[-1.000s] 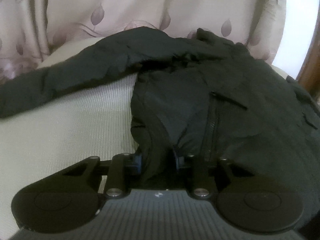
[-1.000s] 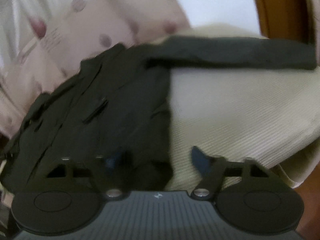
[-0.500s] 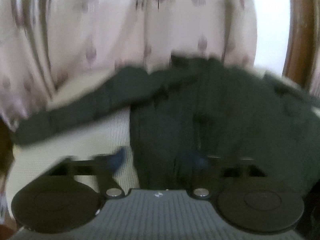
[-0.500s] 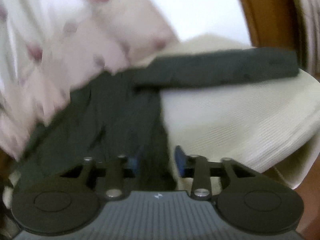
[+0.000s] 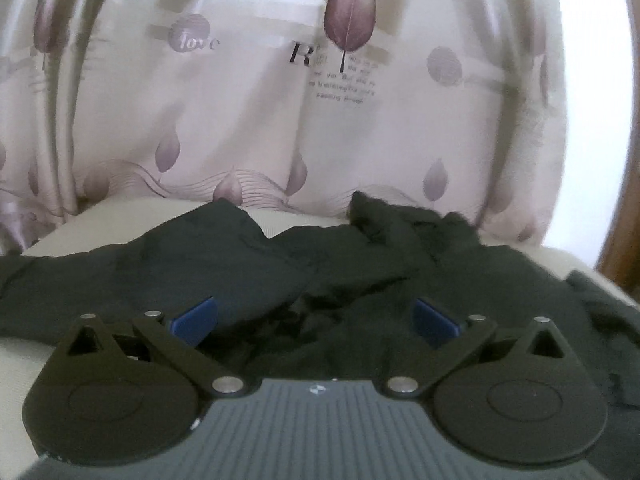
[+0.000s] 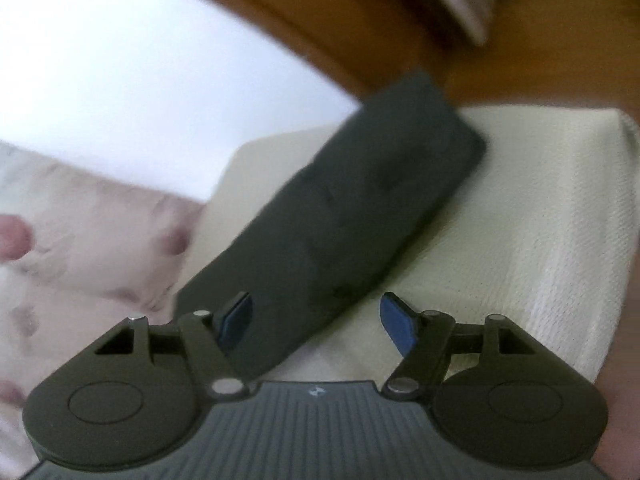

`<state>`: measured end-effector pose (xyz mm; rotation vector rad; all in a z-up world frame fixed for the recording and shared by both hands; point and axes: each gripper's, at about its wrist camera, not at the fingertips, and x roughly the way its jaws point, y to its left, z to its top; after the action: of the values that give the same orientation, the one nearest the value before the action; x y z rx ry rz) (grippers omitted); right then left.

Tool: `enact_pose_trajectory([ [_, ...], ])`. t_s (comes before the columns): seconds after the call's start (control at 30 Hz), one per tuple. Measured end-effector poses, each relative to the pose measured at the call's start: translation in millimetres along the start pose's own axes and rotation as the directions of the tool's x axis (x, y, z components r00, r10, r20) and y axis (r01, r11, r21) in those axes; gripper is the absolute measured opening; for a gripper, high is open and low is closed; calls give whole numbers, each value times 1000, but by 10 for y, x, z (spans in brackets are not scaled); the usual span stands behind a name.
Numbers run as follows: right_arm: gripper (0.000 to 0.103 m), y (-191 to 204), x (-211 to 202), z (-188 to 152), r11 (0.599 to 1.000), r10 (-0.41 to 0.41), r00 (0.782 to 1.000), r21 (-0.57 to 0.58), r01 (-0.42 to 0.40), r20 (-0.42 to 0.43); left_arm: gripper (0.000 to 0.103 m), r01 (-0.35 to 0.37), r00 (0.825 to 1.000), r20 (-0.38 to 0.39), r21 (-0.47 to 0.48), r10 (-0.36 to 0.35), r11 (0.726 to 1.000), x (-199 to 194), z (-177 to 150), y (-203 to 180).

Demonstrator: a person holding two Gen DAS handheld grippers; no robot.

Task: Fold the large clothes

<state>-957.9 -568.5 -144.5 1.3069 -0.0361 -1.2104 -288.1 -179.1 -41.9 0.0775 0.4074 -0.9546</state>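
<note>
A black jacket (image 5: 360, 272) lies spread on a cream ribbed surface (image 5: 24, 360), its body bunched in folds in the left wrist view. My left gripper (image 5: 314, 318) is open and empty, low over the jacket's body. In the right wrist view one black sleeve (image 6: 340, 216) stretches diagonally up to the right across the cream surface (image 6: 520, 208). My right gripper (image 6: 316, 320) is open and empty, with the sleeve's near end between its blue fingers.
A pale curtain (image 5: 280, 100) with leaf prints hangs just behind the surface. A brown wooden frame (image 6: 340, 28) and a bright wall (image 6: 140, 72) stand beyond the sleeve. The cream surface's edge (image 6: 592, 280) drops off at the right.
My left gripper let go of the jacket's hem and opened wide, moving forward over the body. My right gripper opened wider and swung right onto the sleeve.
</note>
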Motion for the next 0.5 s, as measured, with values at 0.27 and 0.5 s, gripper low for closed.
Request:
enact_pose_trajectory([
  [0.27,83,93,199,46,996,-32,991,86,21,131,103,-22,991,-136,-69,13,997,435,-157,145],
  [0.5,16,229,353,-32,984,-168,969,-21,175,182,103,-87,972,-218,23,90,996,556,-157,42],
])
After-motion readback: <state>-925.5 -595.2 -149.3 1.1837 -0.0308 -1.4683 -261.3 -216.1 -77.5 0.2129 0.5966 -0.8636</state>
